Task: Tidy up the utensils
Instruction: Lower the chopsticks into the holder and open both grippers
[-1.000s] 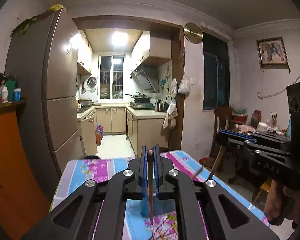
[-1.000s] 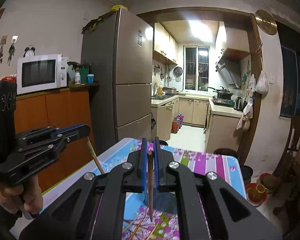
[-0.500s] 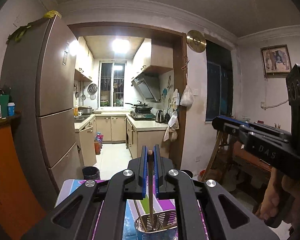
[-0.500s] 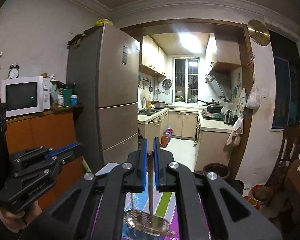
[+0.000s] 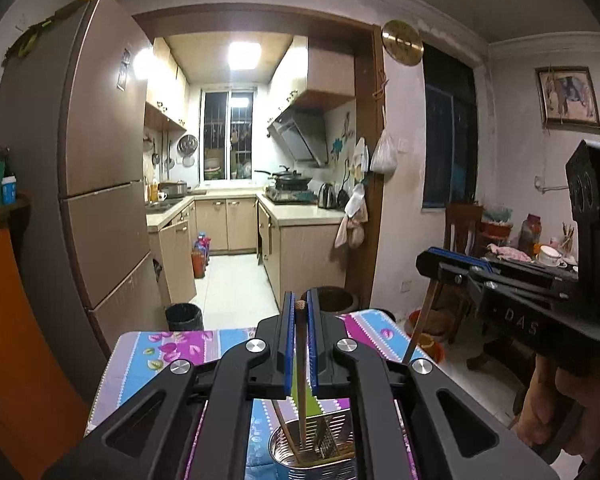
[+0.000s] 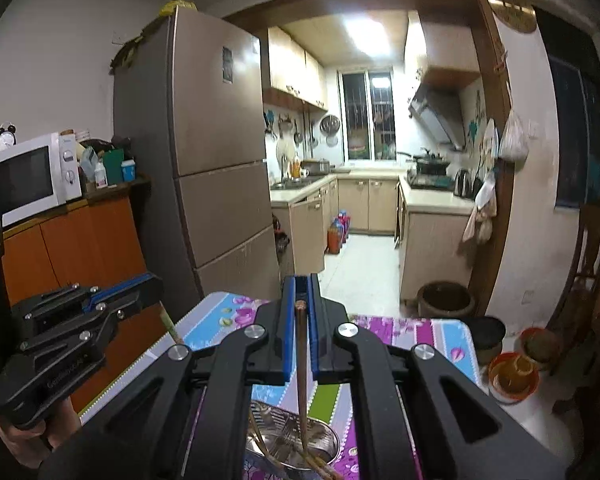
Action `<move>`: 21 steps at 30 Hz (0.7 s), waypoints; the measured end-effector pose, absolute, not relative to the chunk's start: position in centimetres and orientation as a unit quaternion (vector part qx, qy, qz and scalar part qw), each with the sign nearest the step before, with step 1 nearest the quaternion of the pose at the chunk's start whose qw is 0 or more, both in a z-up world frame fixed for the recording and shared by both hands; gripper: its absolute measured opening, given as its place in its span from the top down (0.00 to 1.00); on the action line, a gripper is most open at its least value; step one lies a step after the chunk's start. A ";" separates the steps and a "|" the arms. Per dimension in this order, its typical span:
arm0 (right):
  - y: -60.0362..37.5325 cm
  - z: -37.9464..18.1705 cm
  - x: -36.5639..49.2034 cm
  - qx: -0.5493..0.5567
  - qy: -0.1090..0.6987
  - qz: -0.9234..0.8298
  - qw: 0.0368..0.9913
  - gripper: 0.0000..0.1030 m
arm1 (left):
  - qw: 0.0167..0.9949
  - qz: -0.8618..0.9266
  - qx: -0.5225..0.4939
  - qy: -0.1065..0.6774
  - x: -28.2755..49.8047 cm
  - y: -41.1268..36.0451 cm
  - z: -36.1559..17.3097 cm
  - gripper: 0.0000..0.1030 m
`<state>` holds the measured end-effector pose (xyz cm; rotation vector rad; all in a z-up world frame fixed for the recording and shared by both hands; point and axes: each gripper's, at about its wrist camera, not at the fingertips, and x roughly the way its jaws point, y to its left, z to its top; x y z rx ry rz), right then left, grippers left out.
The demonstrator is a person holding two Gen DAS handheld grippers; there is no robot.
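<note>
Left gripper [image 5: 300,312] clamped on a chopstick [image 5: 301,364], right gripper [image 6: 300,308] clamped on another chopstick [image 6: 301,360]. Both sticks hang with lower ends inside the steel utensil holder [image 5: 284,450] on the floral tabletop [image 5: 160,352].

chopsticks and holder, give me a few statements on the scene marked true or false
1. Each gripper has its jaws shut on a chopstick. True: the left gripper grips one chopstick and the right gripper another chopstick.
2. The holder is empty. False: the metal holder already has chopsticks in it.
3. The holder stands on a floral tablecloth. True: the tablecloth lies under it.
4. The held chopsticks lie flat on the table. False: both hang upright, tips down at the holder.
5. The fridge door is open. False: the fridge is closed.
</note>
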<state>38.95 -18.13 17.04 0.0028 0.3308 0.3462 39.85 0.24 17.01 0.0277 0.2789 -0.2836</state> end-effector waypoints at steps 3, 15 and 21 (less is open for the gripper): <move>-18.3 16.1 39.6 0.006 0.174 0.171 0.970 0.96 | 0.979 -0.140 0.013 0.146 40.6 0.2 16.4 0.93; -18.6 14.0 40.9 0.013 0.204 0.176 0.963 0.96 | 0.977 -0.130 0.019 0.170 43.3 -0.5 14.5 0.93; -19.1 13.6 42.2 0.020 0.223 0.172 0.959 0.95 | 0.976 -0.121 0.021 0.180 44.7 -0.6 13.9 0.92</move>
